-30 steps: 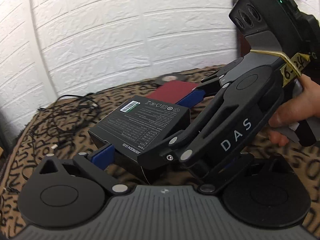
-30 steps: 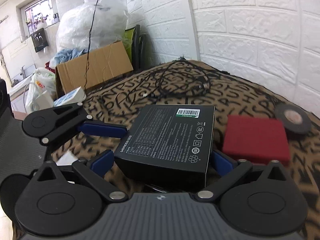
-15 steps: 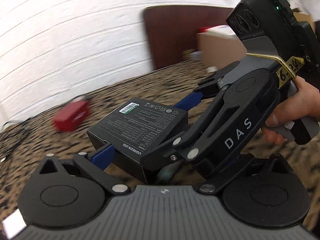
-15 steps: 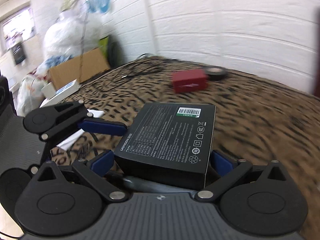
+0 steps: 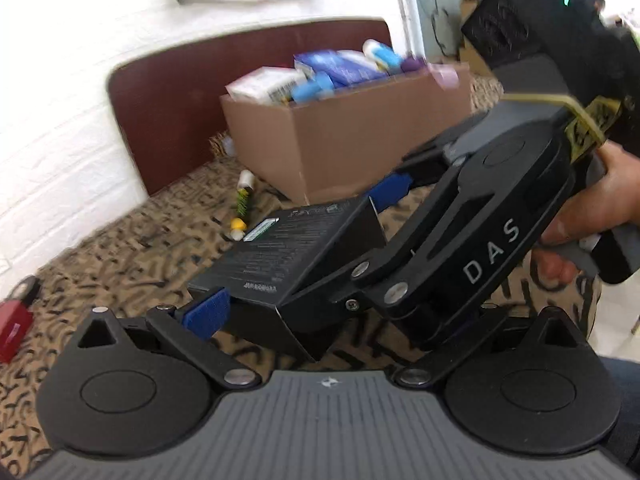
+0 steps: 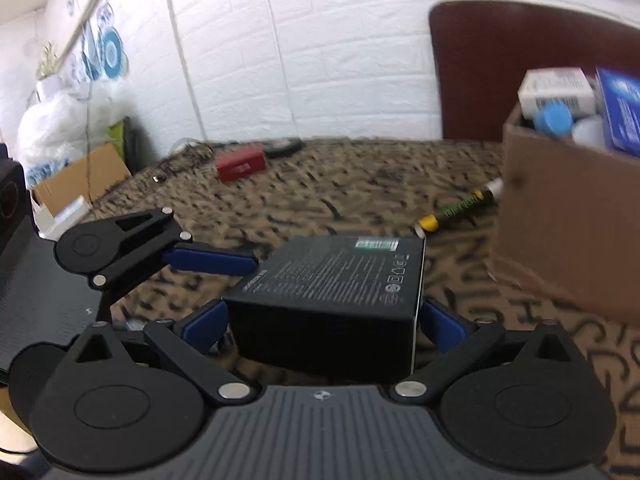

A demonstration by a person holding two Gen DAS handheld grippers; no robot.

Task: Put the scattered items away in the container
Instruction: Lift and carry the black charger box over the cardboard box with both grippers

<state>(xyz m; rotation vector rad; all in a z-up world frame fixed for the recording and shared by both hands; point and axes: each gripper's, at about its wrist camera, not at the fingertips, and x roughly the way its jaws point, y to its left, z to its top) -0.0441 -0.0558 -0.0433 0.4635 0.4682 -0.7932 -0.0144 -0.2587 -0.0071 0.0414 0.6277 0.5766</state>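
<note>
Both of our claws are clamped on the same black product box (image 6: 340, 276): the right claw (image 6: 324, 320) pinches it across its width with the blue pads (image 6: 204, 318) on either side, and the left claw (image 5: 320, 312) has one blue pad pressed on the near corner, though its other finger is hidden behind the right tool. We've got the box held up off the desk (image 6: 320, 184), just short of the cardboard box (image 5: 360, 140) that serves as the container.

That carton is already heaped past the rim: a white packet with a barcode (image 6: 556, 92), a blue carton (image 6: 618, 112), something with a round blue cap (image 6: 554, 118), and a few pale bottles too blurry to name.

Readable writing: "DAS" in white on the right tool's body (image 5: 492, 252). The black box has a green-and-white barcode sticker and rows of fine print we can't make out.

Lying on the desk beside the carton is a thin green tube with a yellow cap (image 6: 460, 210). Further back are a red box (image 6: 240, 166) and some dark cables (image 6: 176, 164). The cover is tan with black scribbled letters, the wall is white painted brick, and a dark red chair back (image 5: 180, 120) stands behind the carton.
</note>
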